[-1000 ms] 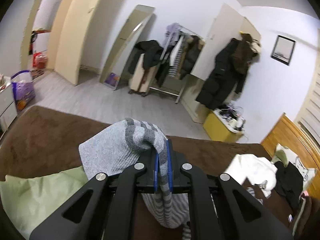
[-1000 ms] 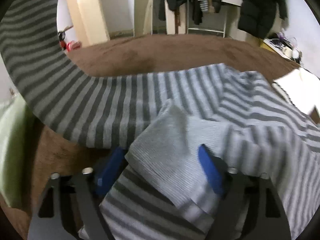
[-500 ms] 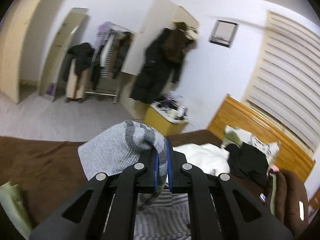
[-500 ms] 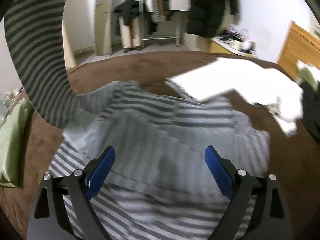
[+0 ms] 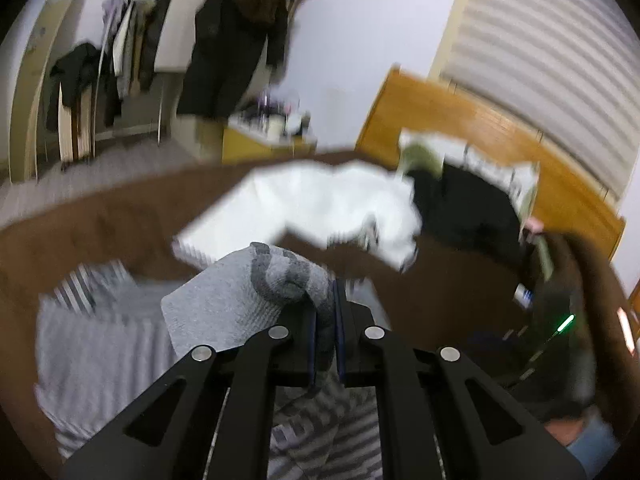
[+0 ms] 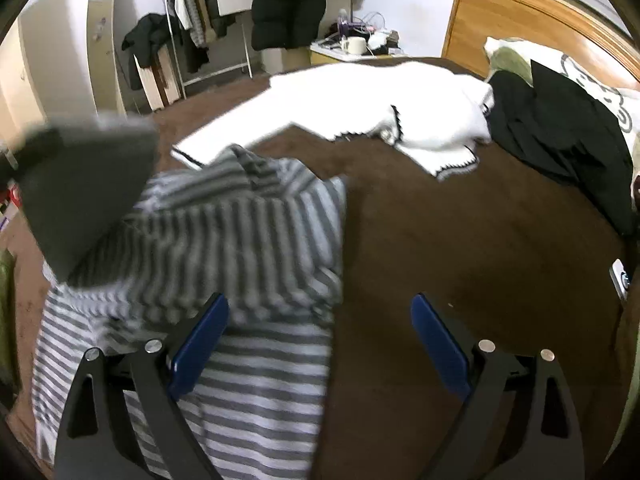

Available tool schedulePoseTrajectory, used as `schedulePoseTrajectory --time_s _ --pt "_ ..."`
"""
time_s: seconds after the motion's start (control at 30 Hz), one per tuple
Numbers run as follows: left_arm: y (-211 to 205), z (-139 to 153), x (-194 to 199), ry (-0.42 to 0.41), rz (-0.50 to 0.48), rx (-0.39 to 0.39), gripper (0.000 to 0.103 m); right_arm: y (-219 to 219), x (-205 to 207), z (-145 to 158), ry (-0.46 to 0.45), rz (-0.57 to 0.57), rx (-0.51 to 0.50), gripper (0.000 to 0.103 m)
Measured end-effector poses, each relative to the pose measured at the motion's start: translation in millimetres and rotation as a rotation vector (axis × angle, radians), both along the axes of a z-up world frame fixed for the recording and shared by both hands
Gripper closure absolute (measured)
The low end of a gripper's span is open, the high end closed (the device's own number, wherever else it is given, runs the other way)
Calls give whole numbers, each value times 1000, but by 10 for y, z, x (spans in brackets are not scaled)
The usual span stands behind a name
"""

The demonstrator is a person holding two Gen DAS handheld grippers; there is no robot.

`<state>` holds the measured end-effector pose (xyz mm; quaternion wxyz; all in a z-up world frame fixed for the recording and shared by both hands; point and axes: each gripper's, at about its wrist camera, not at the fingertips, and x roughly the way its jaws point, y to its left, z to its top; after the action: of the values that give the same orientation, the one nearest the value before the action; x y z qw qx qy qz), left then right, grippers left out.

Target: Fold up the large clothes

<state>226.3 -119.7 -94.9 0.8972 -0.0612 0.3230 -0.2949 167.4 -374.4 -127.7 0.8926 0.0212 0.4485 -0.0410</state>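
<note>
A grey striped sweater [image 6: 240, 264] lies on the brown bedspread [image 6: 460, 240]. My left gripper [image 5: 325, 312] is shut on a bunched end of the sweater [image 5: 256, 292] and holds it above the rest of the garment. That lifted part shows as a blurred dark striped mass [image 6: 84, 188] at the left of the right wrist view. My right gripper [image 6: 320, 344] is open and empty, low over the sweater's right edge and the bare bedspread.
A white garment [image 6: 380, 108] lies spread further up the bed, a black garment [image 6: 560, 140] and a pillow [image 6: 516, 56] by the wooden headboard [image 6: 520, 12]. A yellow nightstand [image 5: 256, 144] and a clothes rack [image 6: 192, 12] stand beyond the bed.
My left gripper has swung right toward the headboard, carrying the sweater end over the body. My right gripper has moved right, off the middle of the sweater to its edge, still open.
</note>
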Motion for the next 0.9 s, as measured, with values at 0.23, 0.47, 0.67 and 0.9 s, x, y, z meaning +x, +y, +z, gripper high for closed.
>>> schedulePoseTrajectory --time_s 0.23,0.47,0.67,0.9 --pt "-83 -703 -7 82 0 100 89 -112 -36 -189 40 0 2 12" --pt "-36 -573 -122 -4 -4 104 8 49 9 -255 60 47 13 12" --pt "377 -382 -9 25 64 128 7 310 69 -33 42 143 -33 12" --pt "1073 -669 264 187 176 320 7 992 309 293 -6 374 -98 12"
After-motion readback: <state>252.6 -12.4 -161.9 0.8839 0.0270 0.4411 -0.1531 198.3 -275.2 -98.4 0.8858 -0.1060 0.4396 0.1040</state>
